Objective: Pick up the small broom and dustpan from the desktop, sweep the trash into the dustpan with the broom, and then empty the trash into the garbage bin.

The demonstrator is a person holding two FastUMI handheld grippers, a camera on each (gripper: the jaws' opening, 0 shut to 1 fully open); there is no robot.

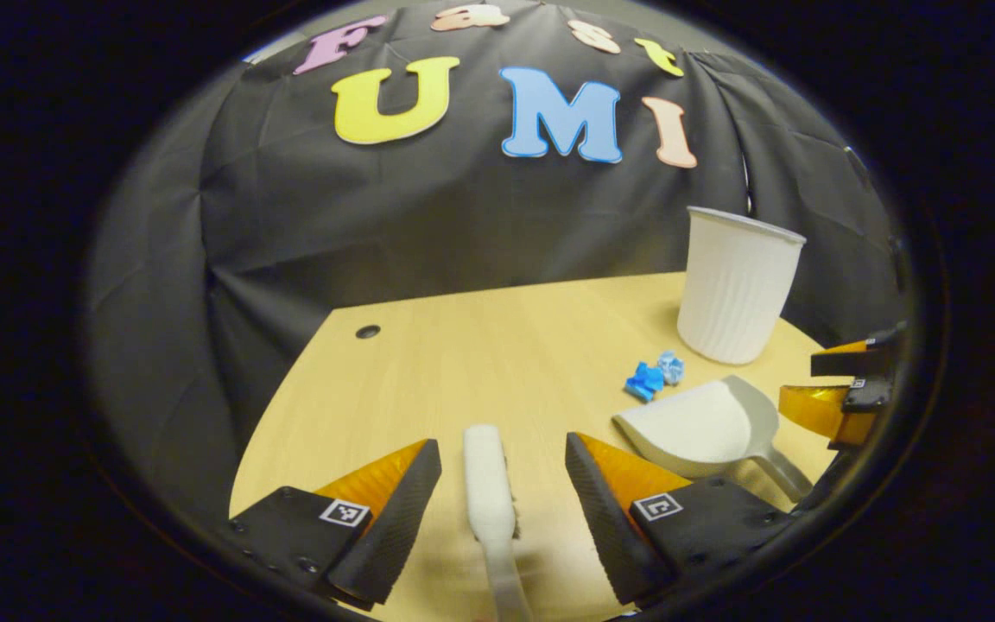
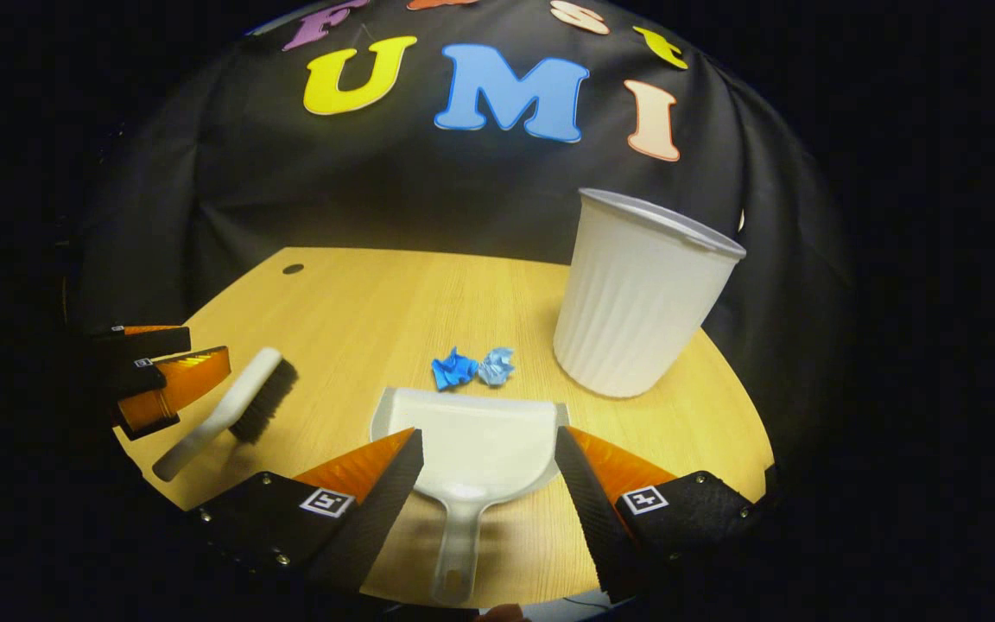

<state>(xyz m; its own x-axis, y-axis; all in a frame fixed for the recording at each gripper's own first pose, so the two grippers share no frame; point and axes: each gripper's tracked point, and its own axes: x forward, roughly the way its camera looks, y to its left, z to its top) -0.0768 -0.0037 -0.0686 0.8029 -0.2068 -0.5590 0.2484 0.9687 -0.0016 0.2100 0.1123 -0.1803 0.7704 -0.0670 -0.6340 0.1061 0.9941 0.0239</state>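
On the desk (image 2: 359, 294), both tools lie ungrasped, each already lined up with its own gripper. From the left gripper (image 1: 502, 484), wide open and holding nothing, the broom (image 1: 489, 484) lies dead ahead between the fingers without touching either; its long axis runs 12 to 6 o'clock in the left gripper view, head at 12, handle toward the camera. In the right gripper view the same broom sits at 9 o'clock, bristles on its right side. The right gripper (image 2: 489, 484) is equally spread and empty, and the dustpan (image 2: 472, 432) sits between its fingers, handle pointing back at 6 o'clock, mouth opening toward 12. Just beyond that mouth lie two crumpled blue scraps (image 2: 472, 367), touching each other, and the bin (image 2: 640, 294) stands upright at about 1 o'clock from the pan, near but apart. Each gripper is plainly the nearer one for the tool ahead of it. The coming move looks like a short advance along each handle's axis, then closing across it; neither handle is yet pinched.
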